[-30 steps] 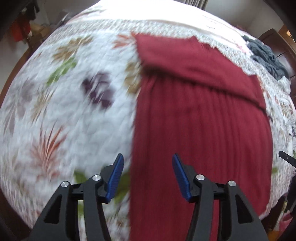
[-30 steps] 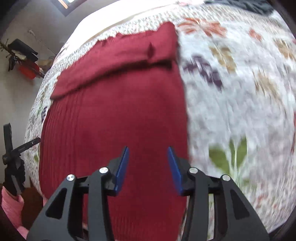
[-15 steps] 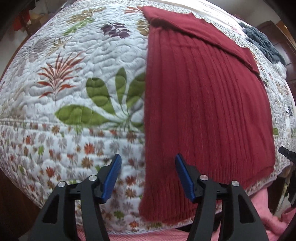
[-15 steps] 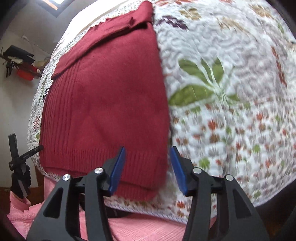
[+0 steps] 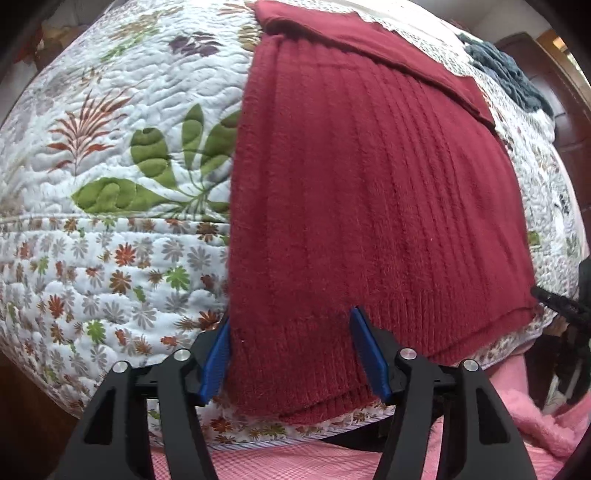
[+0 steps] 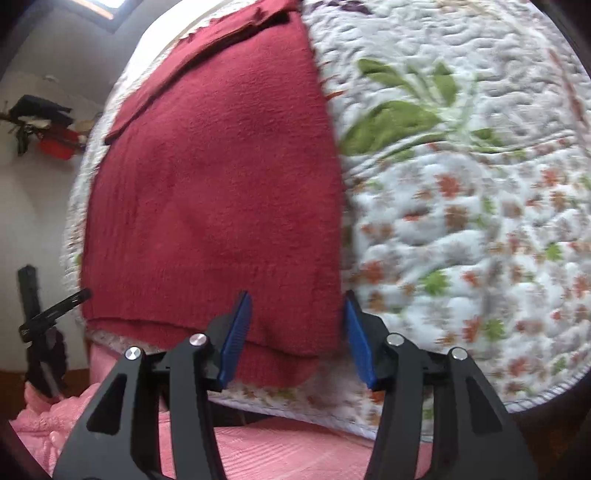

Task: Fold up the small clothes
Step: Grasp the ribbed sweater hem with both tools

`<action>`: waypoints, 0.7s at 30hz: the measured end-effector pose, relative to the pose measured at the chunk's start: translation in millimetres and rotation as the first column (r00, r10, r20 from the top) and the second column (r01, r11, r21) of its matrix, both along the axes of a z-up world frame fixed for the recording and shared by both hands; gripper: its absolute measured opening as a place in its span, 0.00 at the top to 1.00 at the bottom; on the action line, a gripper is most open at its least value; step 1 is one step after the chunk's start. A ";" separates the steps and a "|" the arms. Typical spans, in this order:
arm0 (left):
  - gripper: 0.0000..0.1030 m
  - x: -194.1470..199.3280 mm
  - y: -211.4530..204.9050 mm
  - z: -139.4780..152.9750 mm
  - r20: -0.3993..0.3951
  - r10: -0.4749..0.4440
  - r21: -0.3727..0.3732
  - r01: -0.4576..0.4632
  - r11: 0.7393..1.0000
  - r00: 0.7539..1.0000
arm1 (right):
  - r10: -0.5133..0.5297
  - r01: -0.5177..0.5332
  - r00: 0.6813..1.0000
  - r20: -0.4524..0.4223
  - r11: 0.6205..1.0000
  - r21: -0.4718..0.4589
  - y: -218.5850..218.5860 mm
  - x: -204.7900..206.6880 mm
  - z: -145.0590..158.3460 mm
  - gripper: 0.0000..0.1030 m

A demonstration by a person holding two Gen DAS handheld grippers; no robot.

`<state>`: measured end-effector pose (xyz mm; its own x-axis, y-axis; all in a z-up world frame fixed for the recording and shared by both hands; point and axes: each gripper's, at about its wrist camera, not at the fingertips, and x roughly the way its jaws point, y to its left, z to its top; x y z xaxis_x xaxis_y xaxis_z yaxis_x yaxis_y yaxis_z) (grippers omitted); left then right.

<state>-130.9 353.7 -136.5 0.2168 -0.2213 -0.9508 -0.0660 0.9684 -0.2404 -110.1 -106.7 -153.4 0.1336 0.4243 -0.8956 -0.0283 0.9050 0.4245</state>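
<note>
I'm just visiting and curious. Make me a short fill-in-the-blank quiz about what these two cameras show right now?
1. The knitted garment is dark ___.
2. It lies on a floral ___ whose leaf print is green.
3. The left gripper and right gripper both stand ___ at the garment's hem.

Missing words: red; quilt; open

We see soft, even daylight in both views — no glare, only faint shadow along the red sweater's (image 5: 369, 206) edges. Fisheye bending bulges the quilt (image 5: 110, 184) outward, and black vignetting fills the corners. The left wrist view is sharp; the right wrist view is smeared by motion blur, worst from 1 to 4 o'clock — a bright window (image 6: 107, 5) sits at 11 o'clock.
</note>
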 end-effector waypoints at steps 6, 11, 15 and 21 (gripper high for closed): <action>0.57 -2.4 0.7 -2.3 -0.012 0.002 -0.002 -0.002 1.000 1.000 | -0.010 0.010 1.000 -0.012 1.000 0.012 5.6 6.2 -7.3 0.58; 0.88 -4.2 6.8 6.5 -0.005 0.034 -0.058 -0.034 0.998 0.999 | -0.008 0.008 1.000 -0.007 0.999 0.050 7.3 12.7 -4.3 0.95; 0.93 -7.5 15.6 20.2 0.028 0.047 -0.125 -0.043 0.991 0.999 | -0.013 0.011 1.000 0.020 0.993 0.116 -0.9 13.8 8.7 0.95; 0.94 3.2 49.1 52.1 0.101 0.152 -0.299 -0.115 0.947 0.983 | -0.056 0.039 0.996 0.066 0.970 0.241 -15.8 31.1 37.6 0.95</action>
<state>-127.7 402.8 -84.4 0.3728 -0.4453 -0.8141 -0.1427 0.8394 -0.5245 -79.0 -122.5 -115.8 0.2186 0.6171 -0.7559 -0.0260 0.7781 0.6276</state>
